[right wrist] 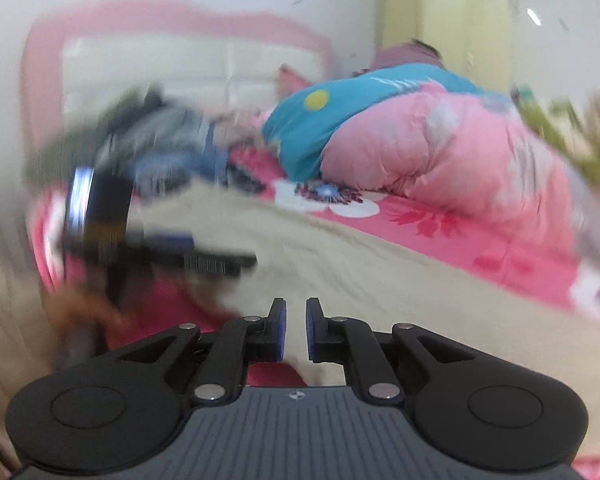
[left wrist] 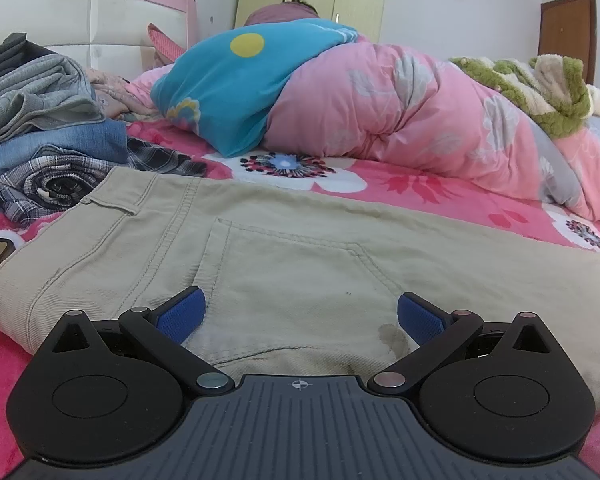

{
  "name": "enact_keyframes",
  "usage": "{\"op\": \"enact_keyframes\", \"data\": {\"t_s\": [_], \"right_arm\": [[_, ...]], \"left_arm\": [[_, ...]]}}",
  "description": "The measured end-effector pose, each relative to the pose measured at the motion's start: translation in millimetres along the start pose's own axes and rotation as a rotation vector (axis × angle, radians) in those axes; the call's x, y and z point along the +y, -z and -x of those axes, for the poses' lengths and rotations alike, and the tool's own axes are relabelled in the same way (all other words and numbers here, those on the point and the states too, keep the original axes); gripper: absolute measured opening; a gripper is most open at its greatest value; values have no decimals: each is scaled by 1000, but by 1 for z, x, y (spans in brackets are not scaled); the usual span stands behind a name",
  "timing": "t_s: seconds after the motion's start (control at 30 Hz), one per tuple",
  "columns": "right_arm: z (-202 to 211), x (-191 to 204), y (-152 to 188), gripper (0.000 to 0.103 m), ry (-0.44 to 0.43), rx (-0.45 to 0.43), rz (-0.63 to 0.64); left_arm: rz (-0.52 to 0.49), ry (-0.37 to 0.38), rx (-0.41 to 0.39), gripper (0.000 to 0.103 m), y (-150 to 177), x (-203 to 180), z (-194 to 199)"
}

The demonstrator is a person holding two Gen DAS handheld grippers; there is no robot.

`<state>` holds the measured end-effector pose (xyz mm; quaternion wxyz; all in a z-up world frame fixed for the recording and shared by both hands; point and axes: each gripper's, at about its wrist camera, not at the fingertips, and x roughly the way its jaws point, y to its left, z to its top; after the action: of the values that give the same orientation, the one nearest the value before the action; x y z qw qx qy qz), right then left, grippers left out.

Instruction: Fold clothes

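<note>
Flat on the pink floral bed (left wrist: pixel 440 196), beige trousers (left wrist: pixel 300 264) lie back pocket up. Left claw (left wrist: pixel 300 314) sits over the pocket, spread wide, gripping nothing. Right claw (right wrist: pixel 296 330) nearly closed; view blurred, cannot tell if cloth is pinched. Folded clothes pile (left wrist: pixel 40 120) beside the waistband.

Open, flat room is offered by the beige trousers (left wrist: pixel 300 264) spread across the near part of the bed, with a bare strip of the pink floral sheet (left wrist: pixel 440 196) just behind them. The left side is blocked by a pile of folded clothes (left wrist: pixel 48 128) touching the trousers' waistband corner, and the far side is walled off by a bulky pink quilt (left wrist: pixel 400 116) and blue pillow (left wrist: pixel 236 84). In the blurred right wrist view, the left gripper (right wrist: pixel 204 258) is seen low over the trousers' left part, so passage there is obstructed.
</note>
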<state>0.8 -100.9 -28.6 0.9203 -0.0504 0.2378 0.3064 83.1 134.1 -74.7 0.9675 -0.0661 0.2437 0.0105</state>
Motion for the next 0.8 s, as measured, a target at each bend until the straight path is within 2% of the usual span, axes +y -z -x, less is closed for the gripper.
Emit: {"op": "enact_keyframes", "data": {"t_s": [0.13, 0.27, 0.3, 0.37, 0.5, 0.63, 0.73, 0.8], "right_arm": [[-24, -15, 2, 15, 16, 11, -90], [-43, -17, 35, 25, 35, 129, -116], [-47, -17, 44, 25, 37, 135, -128], [-43, -14, 50, 27, 38, 106, -135], [-46, -14, 51, 28, 37, 108, -132], [-46, -13, 54, 28, 36, 98, -132], [-45, -13, 55, 29, 44, 92, -128], [-45, -13, 55, 29, 40, 89, -129]], "left_arm": [[-2, -1, 1, 103, 0, 0, -1], [-8, -4, 2, 103, 0, -1, -2], [-8, -5, 3, 103, 0, -1, -2], [-10, -7, 3, 103, 0, -1, -2], [6, 3, -7, 103, -1, 1, 0], [61, 36, -68, 103, -7, 9, 14], [102, 19, -131, 103, -11, 17, 25], [139, -15, -126, 103, -11, 25, 23]]}}
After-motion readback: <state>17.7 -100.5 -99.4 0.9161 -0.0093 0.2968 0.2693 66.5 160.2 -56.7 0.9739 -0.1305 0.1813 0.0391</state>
